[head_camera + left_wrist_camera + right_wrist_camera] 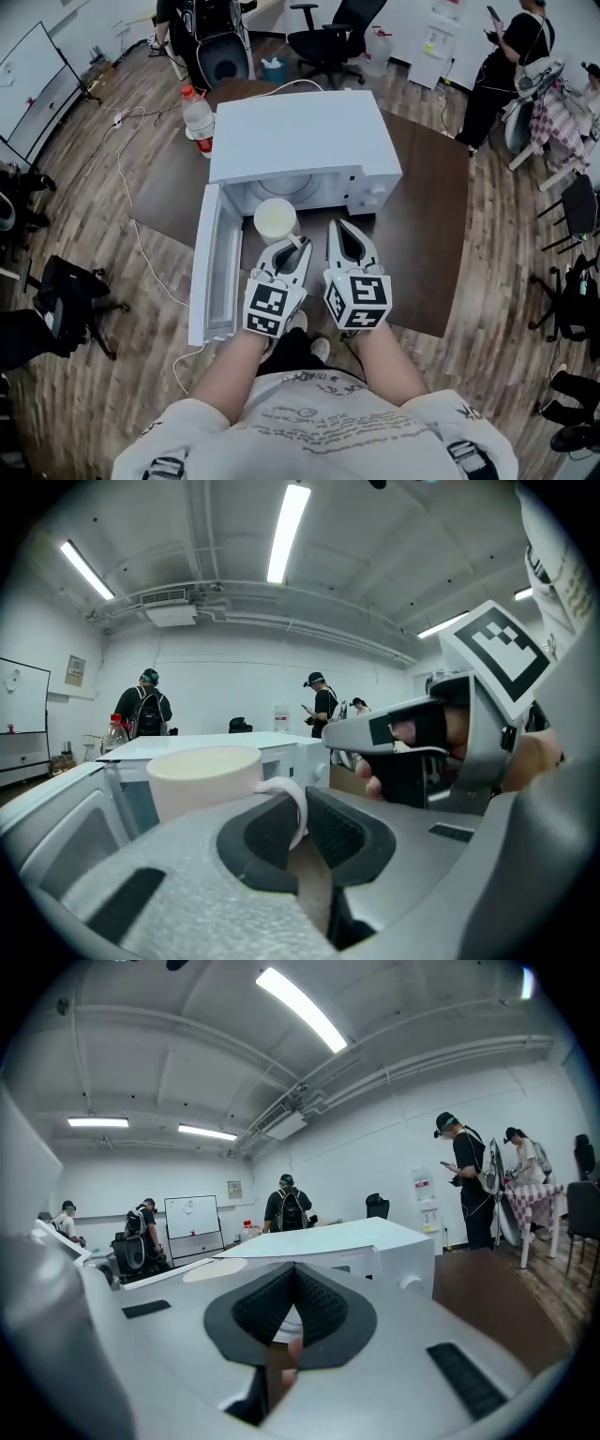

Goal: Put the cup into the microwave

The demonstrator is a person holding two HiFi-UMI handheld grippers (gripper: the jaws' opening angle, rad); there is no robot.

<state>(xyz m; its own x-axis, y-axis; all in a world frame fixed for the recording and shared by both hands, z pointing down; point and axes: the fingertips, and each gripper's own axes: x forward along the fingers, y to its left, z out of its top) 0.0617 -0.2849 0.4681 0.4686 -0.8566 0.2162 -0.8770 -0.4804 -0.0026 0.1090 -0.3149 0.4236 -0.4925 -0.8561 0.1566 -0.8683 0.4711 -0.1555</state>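
Note:
A cream cup [276, 220] hangs just in front of the cavity of the white microwave [300, 131], whose door [214, 272] swings open to the left. My left gripper [298, 242] is shut on the cup's handle. In the left gripper view the cup [202, 775] stands upright ahead, with its handle [298, 803] pinched between the dark pads. My right gripper [339, 225] sits beside it to the right, in front of the microwave's control panel. It is shut with nothing in it; in its own view the pads [319, 1305] meet at the tip.
The microwave stands on a brown table [431, 234]. A plastic bottle with a red cap [198, 117] is at the microwave's back left corner. A white cable [131, 225] trails over the wooden floor on the left. Office chairs and people stand farther off.

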